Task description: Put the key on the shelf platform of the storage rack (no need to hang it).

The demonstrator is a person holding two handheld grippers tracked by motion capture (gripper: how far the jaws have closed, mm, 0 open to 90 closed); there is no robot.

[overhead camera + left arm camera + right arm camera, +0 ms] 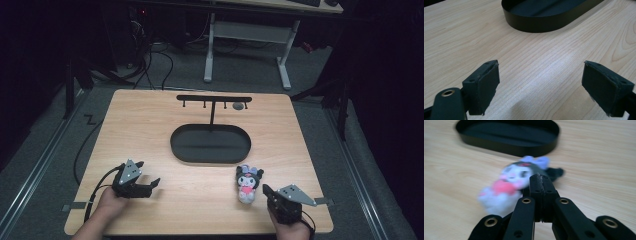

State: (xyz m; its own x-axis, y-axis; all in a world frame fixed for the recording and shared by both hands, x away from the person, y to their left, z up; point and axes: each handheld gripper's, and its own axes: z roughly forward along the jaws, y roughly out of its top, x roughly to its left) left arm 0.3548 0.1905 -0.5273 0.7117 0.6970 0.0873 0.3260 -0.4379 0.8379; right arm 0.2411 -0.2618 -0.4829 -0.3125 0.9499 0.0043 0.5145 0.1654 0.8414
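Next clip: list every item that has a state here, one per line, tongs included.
Left tongs: open, holding nothing, above bare table.
Right tongs: shut, empty, beside the plush toy.
Plush toy: lying on the table, ungripped.
Oval black tray: empty.
Hook rack: upright, nothing visibly hanging.

The table (150, 125) is light wood with fine grain lines. The oval tray (210, 156) and its rack (214, 98) are black. The plush toy (248, 184) is white, with black head, pink front and lilac bow.
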